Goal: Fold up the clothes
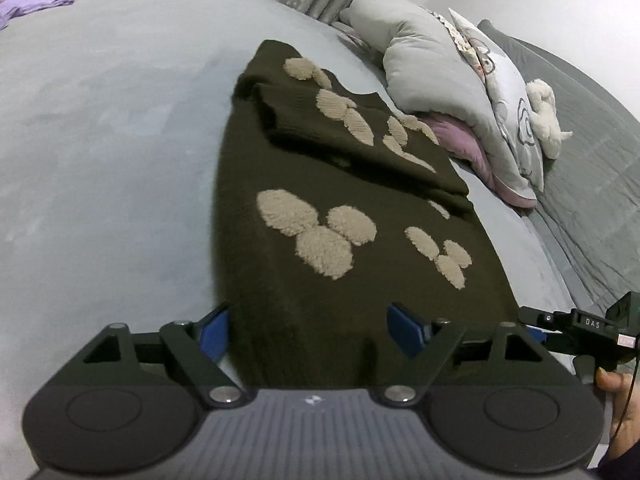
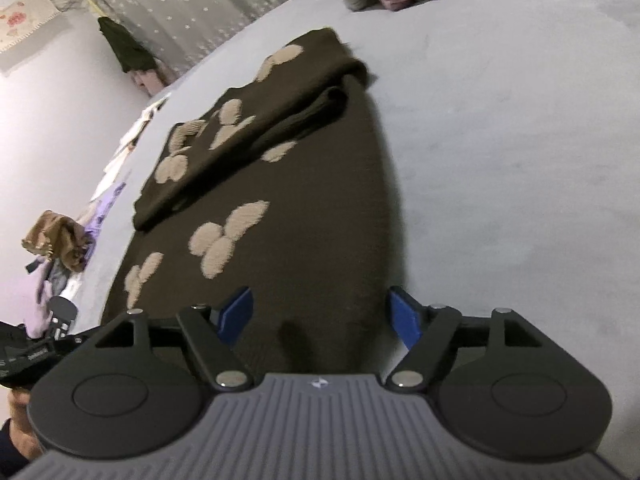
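One brown sweater (image 1: pixel 340 200) — seemingly part-folded

- To the left of the dark brown knitted sweater with beige fleecy patches (image 1: pixel 320 208), the pale grey bed sheet (image 1: pixel 100 140) lies bare and wide.
- On its right, a heap of grey and pink bedding (image 1: pixel 440 92) crowds close, leaving only a narrow strip of sheet.
- A purple garment (image 1: pixel 32 6) lies far off at the bed's corner.
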The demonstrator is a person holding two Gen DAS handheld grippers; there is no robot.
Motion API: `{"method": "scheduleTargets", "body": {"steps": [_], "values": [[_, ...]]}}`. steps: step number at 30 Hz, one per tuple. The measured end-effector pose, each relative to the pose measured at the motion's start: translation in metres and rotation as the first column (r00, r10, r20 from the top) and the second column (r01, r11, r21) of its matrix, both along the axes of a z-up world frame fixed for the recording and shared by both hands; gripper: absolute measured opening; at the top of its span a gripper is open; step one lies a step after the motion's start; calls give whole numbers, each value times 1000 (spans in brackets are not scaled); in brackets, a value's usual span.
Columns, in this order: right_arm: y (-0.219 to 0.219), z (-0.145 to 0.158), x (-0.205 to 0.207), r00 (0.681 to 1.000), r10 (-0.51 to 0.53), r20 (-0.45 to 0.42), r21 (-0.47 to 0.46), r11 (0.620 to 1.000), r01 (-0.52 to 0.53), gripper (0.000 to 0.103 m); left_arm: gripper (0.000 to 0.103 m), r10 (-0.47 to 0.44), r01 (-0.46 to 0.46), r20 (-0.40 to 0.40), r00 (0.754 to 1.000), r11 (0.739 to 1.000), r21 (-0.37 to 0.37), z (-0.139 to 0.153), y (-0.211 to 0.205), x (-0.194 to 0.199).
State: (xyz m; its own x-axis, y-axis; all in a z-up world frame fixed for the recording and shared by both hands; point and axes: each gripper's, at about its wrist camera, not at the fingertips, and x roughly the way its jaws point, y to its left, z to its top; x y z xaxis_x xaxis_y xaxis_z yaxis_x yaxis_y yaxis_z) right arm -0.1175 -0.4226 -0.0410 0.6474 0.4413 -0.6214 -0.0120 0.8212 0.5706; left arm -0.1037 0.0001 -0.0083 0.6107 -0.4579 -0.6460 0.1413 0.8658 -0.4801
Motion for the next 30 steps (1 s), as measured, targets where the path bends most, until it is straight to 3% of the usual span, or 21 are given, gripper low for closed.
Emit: {"method": "scheduleTargets", "body": {"steps": [1,3,4,5,6,7,8,13,16,21,25,30], "values": [[6,-2,0,1000,1,10,-18,1000,-1,81,81,8,-8,2,1000,1000,-7,-2,0,2],[17,0,-1,999,36,26,-97,995,-34,79,55,24,-24,-2,1000,1000,2,-3,0,5],[21,2,-1,998,53,29,-136,989,-48,75,32,32,-32,-14,999,999,24,-2,2,7],[22,2,-2,998,56,28,-149,987,-51,56,19,38,-37,-27,999,999,26,-2,4,9],[20,2,-2,998,50,24,-154,987,-45,32,14,46,-47,-41,998,999,-4,-2,10,10],[13,2,-3,999,29,18,-142,990,-26,25,11,56,-59,-56,997,997,-49,-1,17,11],[8,2,-4,1000,19,17,-126,992,-17,12,9,54,-57,-48,997,996,-62,2,18,10],[-1,17,-18,997,-6,81,-99,995,14,11,8,40,-41,-8,999,990,-135,22,29,1],[-9,37,-32,986,-32,163,-39,998,38,10,8,46,-47,-10,999,981,-188,28,38,-4],[-21,54,-51,976,-39,216,14,999,36,10,8,33,-38,-27,999,967,-253,34,53,-13],[-26,49,-53,981,-31,191,11,1000,29,10,8,6,-16,-41,999,971,-240,31,54,-19],[-26,43,-66,988,-12,154,10,1000,11,10,8,-53,39,-98,994,989,-140,21,52,-38]]}}
